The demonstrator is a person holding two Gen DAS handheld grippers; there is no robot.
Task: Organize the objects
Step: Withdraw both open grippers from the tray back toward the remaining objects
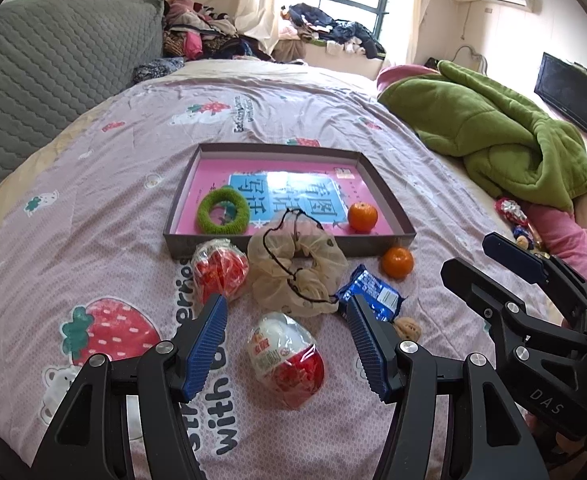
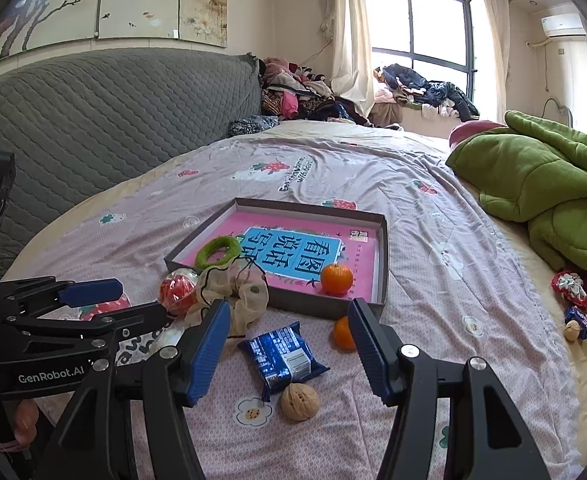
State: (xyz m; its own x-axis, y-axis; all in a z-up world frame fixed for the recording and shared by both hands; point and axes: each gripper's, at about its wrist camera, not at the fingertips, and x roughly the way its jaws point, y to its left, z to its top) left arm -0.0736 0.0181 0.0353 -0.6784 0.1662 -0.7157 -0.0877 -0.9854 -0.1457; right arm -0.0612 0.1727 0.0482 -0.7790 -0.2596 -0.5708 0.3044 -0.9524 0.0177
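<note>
Both tongs are wide open and hold nothing. The left gripper (image 1: 287, 346) hangs over a red-and-white toy egg (image 1: 286, 360) on the bed sheet (image 1: 93, 208). The right gripper (image 2: 289, 346) hangs over a blue snack packet (image 2: 283, 356), with a walnut (image 2: 299, 401) at 6 o'clock from it. The tray (image 1: 385, 194) at 12 o'clock holds a tangerine (image 1: 362, 217) and a green hair tie (image 1: 223, 215).

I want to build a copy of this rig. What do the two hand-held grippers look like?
Both are black frames with silver pivot screws and blue ribbed pads. The left hand-held gripper carries white "GenRobot.AI" lettering on its side; the right hand-held gripper shows "DAS". No cables or sleeves visible.
</note>
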